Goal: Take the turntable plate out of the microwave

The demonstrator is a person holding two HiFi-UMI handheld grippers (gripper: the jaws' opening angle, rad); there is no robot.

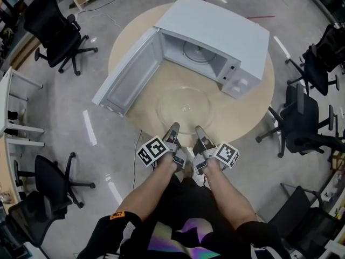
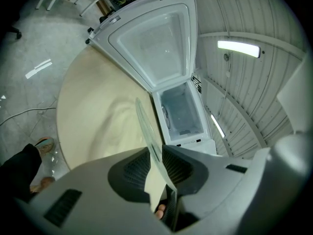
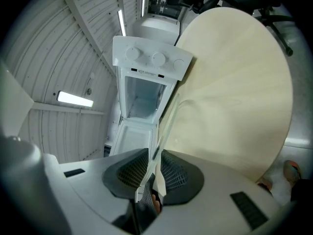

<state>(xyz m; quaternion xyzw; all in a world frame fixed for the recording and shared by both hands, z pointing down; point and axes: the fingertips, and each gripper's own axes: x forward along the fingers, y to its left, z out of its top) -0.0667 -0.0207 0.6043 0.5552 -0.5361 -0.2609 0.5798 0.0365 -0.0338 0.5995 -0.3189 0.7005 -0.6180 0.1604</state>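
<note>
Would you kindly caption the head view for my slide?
The left hand-held gripper and right hand-held gripper grip the plate's near rim before the open microwave.

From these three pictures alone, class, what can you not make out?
Head view: whether the plate touches the table or hangs above it; clear glass seen from overhead shows no gap.
Head view: the plate's near rim, covered by the left tongs and right tongs.
Head view: the back of the microwave's cavity, under its roof.
Right gripper view: print on the panel, too small.
</note>
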